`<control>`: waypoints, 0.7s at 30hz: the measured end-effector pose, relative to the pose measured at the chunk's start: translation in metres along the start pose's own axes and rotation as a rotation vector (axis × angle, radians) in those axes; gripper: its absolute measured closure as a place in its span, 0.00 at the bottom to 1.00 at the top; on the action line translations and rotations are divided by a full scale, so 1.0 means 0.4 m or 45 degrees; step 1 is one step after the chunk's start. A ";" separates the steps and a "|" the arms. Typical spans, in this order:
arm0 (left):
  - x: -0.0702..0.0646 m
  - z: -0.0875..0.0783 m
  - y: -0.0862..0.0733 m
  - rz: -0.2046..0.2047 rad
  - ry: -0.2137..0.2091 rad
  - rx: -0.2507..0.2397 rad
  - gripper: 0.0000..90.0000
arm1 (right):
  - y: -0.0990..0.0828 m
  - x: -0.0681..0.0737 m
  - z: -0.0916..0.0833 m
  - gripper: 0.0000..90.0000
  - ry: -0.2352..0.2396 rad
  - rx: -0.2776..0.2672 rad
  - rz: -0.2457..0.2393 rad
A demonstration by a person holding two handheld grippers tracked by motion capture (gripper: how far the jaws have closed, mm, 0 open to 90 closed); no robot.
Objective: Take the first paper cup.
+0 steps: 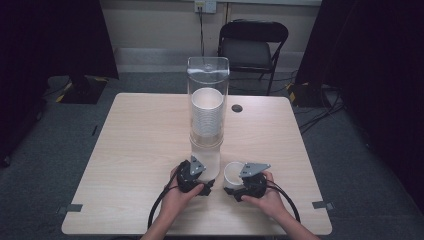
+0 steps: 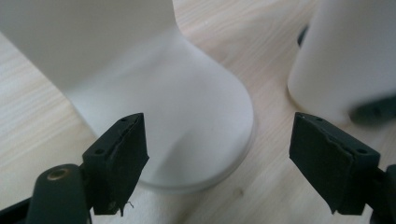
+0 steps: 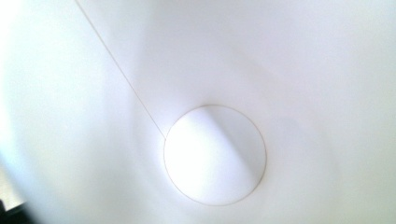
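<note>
Cups [image 1: 207, 116] are sitting stacked inside a clear dispenser tower [image 1: 208, 75] that is standing at the middle of the wooden table [image 1: 135, 150], its frosted base [image 1: 206, 161] flaring toward the near edge. The left gripper [image 1: 192, 176] is resting just left of that base; in the left gripper view its jaws are standing wide apart, released, facing the base [image 2: 187, 126] without touching it. The right gripper [image 1: 248, 181] is carrying a single white cup [image 1: 233, 173] just right of the base; the right gripper view is looking down into the cup's interior [image 3: 215, 154], so the jaws are probably grasping its wall, though they cannot be made out. One cup appears already drawn out; placing it is apparently remaining.
</note>
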State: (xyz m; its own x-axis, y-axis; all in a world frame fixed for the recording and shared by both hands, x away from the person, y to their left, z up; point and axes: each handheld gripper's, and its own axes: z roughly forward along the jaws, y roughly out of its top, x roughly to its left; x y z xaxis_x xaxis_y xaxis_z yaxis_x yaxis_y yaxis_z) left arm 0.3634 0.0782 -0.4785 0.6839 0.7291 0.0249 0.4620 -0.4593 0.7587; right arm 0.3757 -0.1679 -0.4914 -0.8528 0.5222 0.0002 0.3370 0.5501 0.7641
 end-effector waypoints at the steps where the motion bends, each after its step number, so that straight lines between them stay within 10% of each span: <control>1: 0.003 -0.001 -0.006 0.003 -0.005 0.003 0.21 | -0.002 -0.011 0.001 0.33 -0.023 0.003 0.007; 9: 0.015 -0.016 -0.056 0.057 -0.018 0.124 0.21 | -0.013 -0.093 0.004 0.32 -0.194 0.021 0.094; 21: 0.038 -0.026 -0.090 -0.003 -0.043 0.069 0.18 | -0.012 -0.137 -0.044 0.17 -0.282 0.023 0.169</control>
State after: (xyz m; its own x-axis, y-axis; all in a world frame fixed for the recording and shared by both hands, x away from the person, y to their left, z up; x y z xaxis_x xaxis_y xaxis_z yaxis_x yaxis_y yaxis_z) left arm 0.3513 0.1113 -0.4985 0.7010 0.7132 0.0006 0.4931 -0.4852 0.7221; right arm 0.4137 -0.2106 -0.4839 -0.6929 0.7198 -0.0430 0.4492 0.4775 0.7551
